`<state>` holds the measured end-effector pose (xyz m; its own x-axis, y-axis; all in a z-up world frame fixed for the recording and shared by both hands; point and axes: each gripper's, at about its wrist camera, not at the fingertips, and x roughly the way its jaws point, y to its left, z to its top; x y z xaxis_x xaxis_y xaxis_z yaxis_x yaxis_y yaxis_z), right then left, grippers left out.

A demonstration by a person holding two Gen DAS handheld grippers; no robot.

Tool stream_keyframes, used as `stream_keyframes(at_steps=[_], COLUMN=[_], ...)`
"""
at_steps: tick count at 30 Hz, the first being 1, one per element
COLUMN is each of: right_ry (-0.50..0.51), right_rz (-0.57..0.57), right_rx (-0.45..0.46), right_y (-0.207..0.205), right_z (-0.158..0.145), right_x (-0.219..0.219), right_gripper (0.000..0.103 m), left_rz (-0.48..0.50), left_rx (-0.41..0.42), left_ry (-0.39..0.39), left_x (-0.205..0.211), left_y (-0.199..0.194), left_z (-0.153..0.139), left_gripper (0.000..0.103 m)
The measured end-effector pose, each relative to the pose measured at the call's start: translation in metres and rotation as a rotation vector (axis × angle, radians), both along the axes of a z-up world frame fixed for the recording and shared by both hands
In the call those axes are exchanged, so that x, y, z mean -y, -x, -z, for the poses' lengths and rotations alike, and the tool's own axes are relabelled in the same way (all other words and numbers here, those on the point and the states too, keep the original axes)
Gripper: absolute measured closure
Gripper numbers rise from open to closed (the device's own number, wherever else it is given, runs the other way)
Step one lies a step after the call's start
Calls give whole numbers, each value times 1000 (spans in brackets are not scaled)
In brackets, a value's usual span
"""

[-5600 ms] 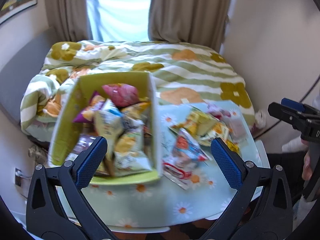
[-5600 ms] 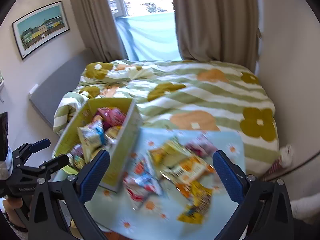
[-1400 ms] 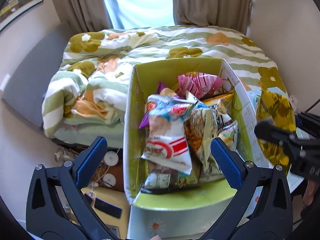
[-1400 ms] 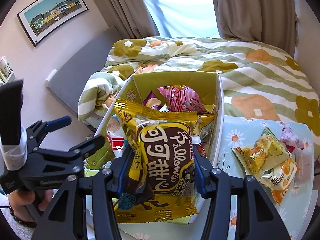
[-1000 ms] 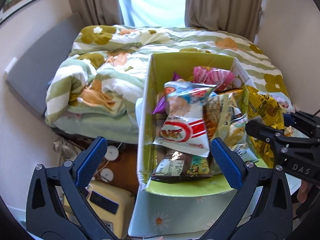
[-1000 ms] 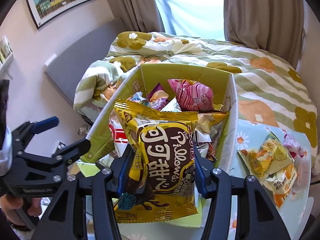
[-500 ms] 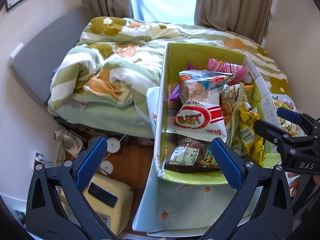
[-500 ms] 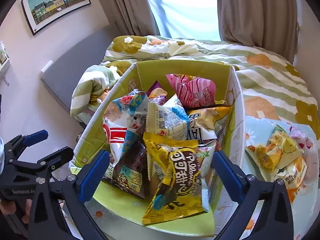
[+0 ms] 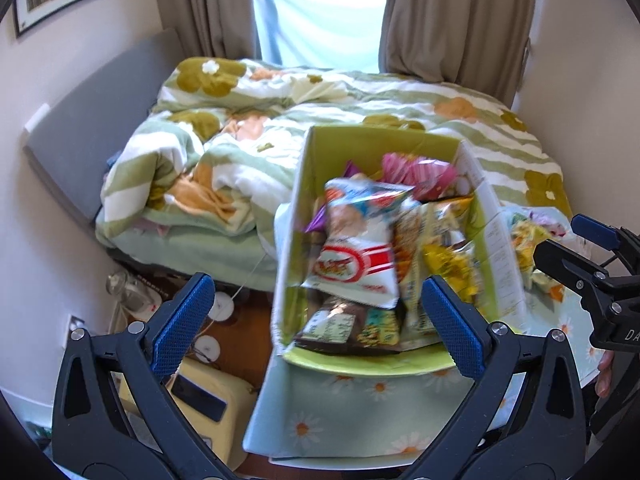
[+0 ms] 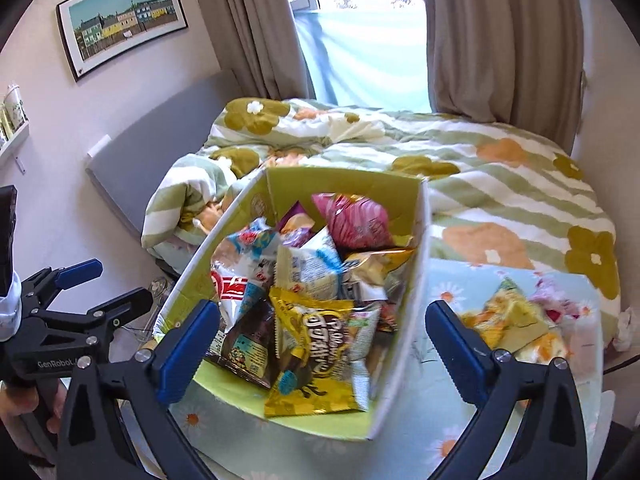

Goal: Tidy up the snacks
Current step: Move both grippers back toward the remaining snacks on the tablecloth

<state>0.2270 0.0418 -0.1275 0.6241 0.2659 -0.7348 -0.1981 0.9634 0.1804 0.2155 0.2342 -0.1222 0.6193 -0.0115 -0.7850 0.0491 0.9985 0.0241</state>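
My right gripper (image 10: 320,340) has its fingers spread wide and holds nothing; it hangs over the green box (image 10: 344,184) on the desk (image 10: 444,280). The yellow-brown snack bag (image 10: 316,348) lies inside the box, at the near end, on top of other packets. More snack packets (image 10: 516,320) lie on the desk, right of the box. My left gripper (image 9: 316,320) is also spread wide, empty, near the box's left front corner.
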Motion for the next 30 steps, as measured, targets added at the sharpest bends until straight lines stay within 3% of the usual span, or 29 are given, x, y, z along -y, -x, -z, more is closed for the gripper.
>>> stream_keyframes(at_steps=[8, 14, 23, 30], right_ry=[-26, 39, 90, 97], right_rz=[49, 113, 158, 152], right_rx=[67, 85, 47, -28], right_y=[23, 42, 53, 40], right_z=[-34, -48, -35, 1], right_x=[72, 146, 263, 325], right_gripper=[0, 0, 0, 0], left_rz=[46, 93, 186, 264], left_rx=[62, 73, 56, -2], left_ry=[14, 30, 51, 12], left_x=[73, 150, 275, 352], left_y=[15, 26, 35, 24], left_z=[-30, -36, -13, 34], left_gripper=[0, 0, 0, 0])
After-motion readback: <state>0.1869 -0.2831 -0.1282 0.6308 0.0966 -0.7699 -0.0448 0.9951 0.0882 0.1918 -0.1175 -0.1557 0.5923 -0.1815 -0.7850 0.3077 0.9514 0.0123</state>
